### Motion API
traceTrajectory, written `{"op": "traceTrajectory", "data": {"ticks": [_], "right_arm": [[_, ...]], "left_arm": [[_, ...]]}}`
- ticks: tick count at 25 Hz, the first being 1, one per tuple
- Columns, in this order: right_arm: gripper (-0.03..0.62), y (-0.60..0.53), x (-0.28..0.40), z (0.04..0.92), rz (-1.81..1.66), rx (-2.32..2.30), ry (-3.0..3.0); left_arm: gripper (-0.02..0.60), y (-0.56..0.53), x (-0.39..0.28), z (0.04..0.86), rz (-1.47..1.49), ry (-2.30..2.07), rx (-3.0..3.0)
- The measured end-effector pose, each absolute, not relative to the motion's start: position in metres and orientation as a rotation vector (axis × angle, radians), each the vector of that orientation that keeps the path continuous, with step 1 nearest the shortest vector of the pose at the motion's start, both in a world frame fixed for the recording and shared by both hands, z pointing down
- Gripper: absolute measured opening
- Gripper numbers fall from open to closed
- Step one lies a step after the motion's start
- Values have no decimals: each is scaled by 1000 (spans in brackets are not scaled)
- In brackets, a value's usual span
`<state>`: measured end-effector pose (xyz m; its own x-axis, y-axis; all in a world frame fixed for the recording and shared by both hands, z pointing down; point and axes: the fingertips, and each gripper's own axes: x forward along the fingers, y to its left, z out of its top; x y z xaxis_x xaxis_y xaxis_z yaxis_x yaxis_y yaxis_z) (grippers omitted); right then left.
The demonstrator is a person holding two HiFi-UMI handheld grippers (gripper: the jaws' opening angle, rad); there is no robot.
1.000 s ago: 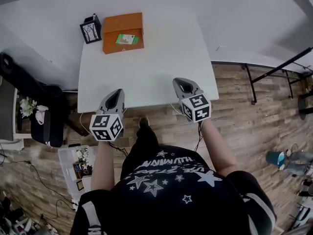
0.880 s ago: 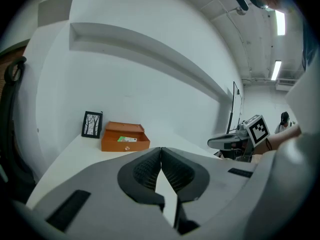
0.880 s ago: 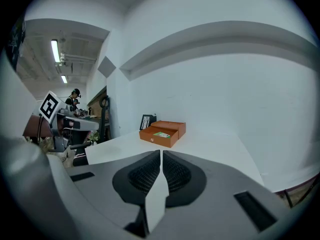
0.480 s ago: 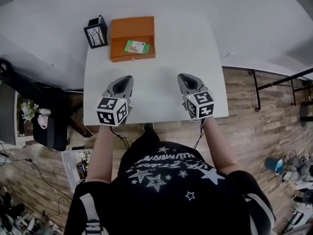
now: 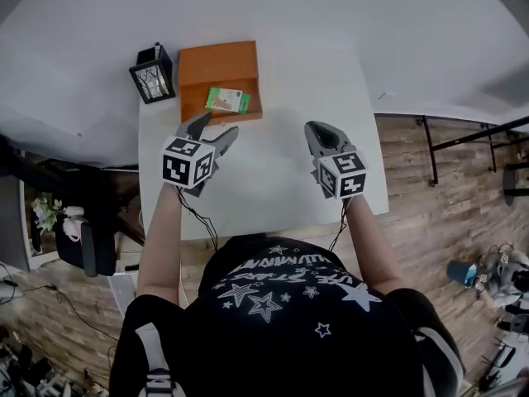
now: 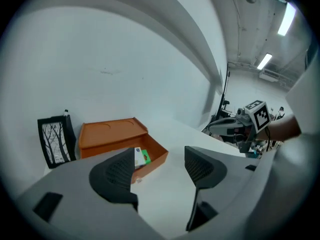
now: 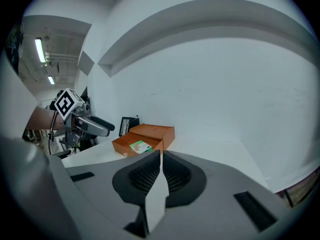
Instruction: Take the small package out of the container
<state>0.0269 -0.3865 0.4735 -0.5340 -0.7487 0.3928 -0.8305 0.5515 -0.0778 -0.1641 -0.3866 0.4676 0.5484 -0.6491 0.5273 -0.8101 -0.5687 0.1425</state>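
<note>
- Two tools hover above the white surface (image 5: 273, 164). The left tool (image 5: 213, 128) is near the front wall of the orange container (image 5: 219, 56). Its jaws are opening, and nothing is between them.
- The right tool (image 7: 160, 156) has its jaws pressed together and carries nothing. It is well apart from the container.
- The small package (image 5: 228, 100), green and white, seems to lie flat in the open tray part of the container, towards its right side.
- I judge that the step in hand is the approach of the left tool to the package. The grasp itself is not yet begun.
- To do it well, the jaws should be fully wide before they pass over the low front wall. The tool should then come down from above, not from the side.
- The package looks thin, so one jaw should go on each of two opposite edges. They should close only when both jaws touch it.
- The container seems light and may slide or rise with the package. The right tool could press on its rim.
- A black lantern (image 5: 154, 74) stands just beside the container on the left, so the left tool should keep away from it.
</note>
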Motion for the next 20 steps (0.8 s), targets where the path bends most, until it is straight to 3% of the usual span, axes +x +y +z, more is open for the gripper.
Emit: {"op": "traceTrajectory", "data": {"ticks": [10,20], "right_arm": [[46,-438,7,494,426,1296,-2448],[46,-467,8,513,458,1308,-2402]], "left_arm": [[334,-465,-180,494,1065,-913,2554],[341,-495,-185,552,1745,-481,2615]]}}
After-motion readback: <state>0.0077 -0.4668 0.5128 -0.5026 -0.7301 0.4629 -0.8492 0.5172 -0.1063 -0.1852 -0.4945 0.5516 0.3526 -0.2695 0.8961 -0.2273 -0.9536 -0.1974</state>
